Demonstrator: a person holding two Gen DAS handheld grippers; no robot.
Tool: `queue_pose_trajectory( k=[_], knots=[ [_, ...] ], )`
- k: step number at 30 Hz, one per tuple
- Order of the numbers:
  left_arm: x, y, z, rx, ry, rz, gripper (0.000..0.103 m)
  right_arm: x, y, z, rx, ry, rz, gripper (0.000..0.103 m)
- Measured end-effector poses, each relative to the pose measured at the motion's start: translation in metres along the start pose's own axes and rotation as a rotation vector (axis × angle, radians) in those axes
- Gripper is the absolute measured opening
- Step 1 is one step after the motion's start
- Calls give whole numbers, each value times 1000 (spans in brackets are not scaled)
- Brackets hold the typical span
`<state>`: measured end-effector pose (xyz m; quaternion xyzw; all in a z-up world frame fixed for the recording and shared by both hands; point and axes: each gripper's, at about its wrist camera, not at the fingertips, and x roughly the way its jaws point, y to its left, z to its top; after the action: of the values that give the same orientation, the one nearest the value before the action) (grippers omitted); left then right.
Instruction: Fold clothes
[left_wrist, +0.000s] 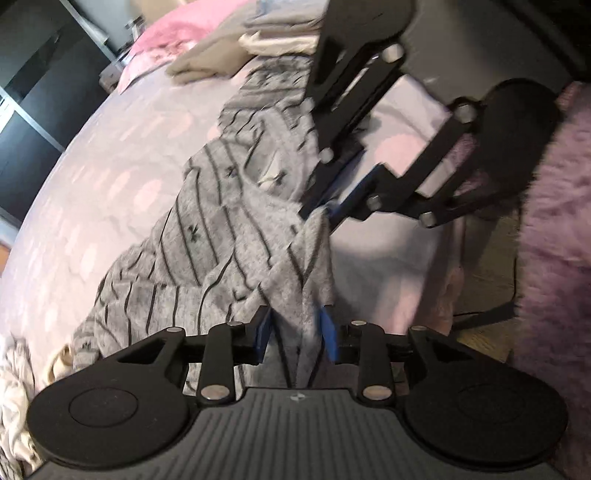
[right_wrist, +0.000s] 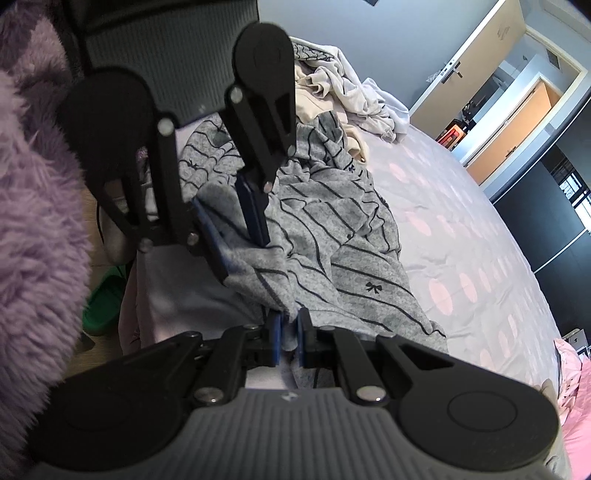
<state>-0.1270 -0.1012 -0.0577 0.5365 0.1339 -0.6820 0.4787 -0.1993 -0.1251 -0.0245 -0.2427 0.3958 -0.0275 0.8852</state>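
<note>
Left wrist view: a grey striped garment (left_wrist: 221, 229) is spread over the bed (left_wrist: 122, 155), its near edge lifted at 6 o'clock. The left tool (left_wrist: 297, 332) stands apart around a hanging fold; the right tool (right_wrist: 290, 332) is clamped on the hem. Soft, light knit is judged to drape and slip, so edges and corners suit gripping.

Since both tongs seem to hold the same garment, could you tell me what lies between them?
A short bunched span of the grey striped garment runs between the left tongs and the right tongs, clearest in the right wrist view.
</note>
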Motion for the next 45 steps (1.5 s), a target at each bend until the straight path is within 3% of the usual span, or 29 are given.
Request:
queue_pose_trajectory(
  k=[3,6,13,14,15,20,23,27,31,36,37,38,45],
  knots=[
    [4,5,0,-49,18,-20,7,0,0,1,-3,-4,-5,9],
    [-2,6,-3,-56,11,-36,4,2,0,0,-2,2,-3,9],
    [-27,9,-6,-11,45,-90,4,4,6,-1,-23,7,44,12],
    [-29,7,-6,6,56,-91,4,3,6,0,-28,0,54,19],
    [-32,4,-6,33,69,-75,4,2,6,0,-33,-10,60,24],
    [-32,-2,-11,109,132,-4,4,-11,-5,5,-49,-59,160,29],
    [-29,-4,-13,137,132,27,4,-17,-13,11,-45,-79,244,31],
    [-30,-5,-12,152,98,7,4,-18,-34,23,61,-97,303,38],
    [-34,-5,-10,167,71,-9,4,-4,-47,28,203,-84,337,37],
    [-37,0,-9,142,50,-5,4,22,-26,24,164,-19,362,35],
    [-35,1,-9,131,50,-7,4,24,-22,22,148,-12,356,32],
    [-35,2,-9,131,48,-15,4,25,-18,21,133,-7,344,19],
    [-29,-1,-13,189,62,-11,4,21,-19,17,128,-14,305,10]
  ],
)
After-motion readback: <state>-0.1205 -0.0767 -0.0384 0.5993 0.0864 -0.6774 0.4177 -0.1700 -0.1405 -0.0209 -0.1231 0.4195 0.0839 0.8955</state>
